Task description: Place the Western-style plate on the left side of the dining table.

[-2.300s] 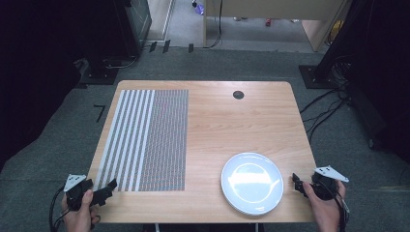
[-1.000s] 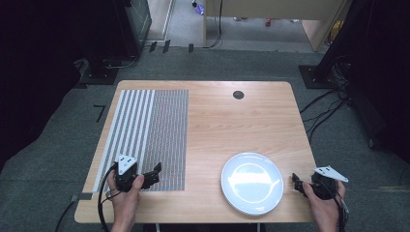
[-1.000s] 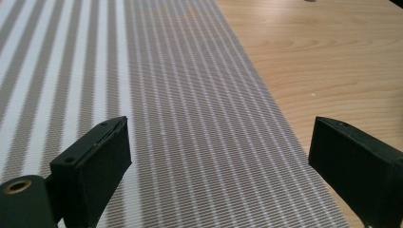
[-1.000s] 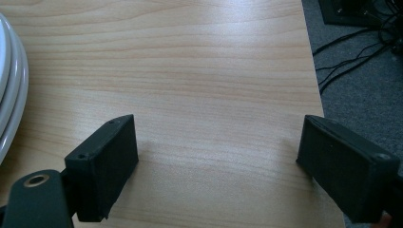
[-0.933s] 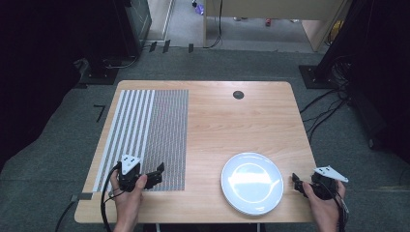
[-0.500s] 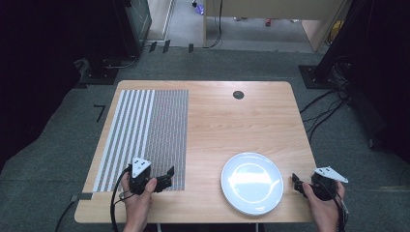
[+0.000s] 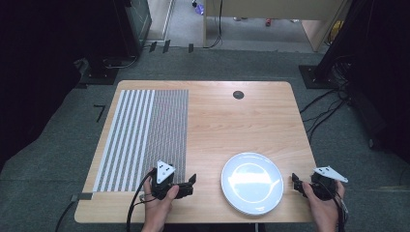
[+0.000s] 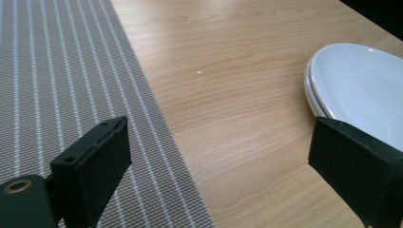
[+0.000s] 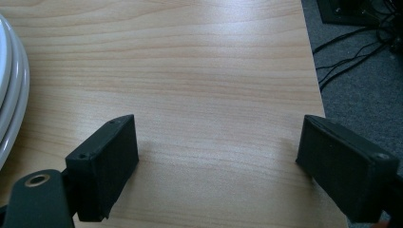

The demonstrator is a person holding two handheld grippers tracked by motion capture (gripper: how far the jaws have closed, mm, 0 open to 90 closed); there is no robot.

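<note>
Two bare hands, left hand (image 7: pixel 157 205) and right hand (image 7: pixel 321 208), each grip a black handheld claw. The left claw (image 7: pixel 189 185) and right claw (image 7: pixel 295 182) each carry a pale grey three-cornered plate on top. A black cable loops from each. Up close, each claw has two flat, rectangular black jaws with matte pads, small screw holes, and a brass-ringed hole on one side.
</note>
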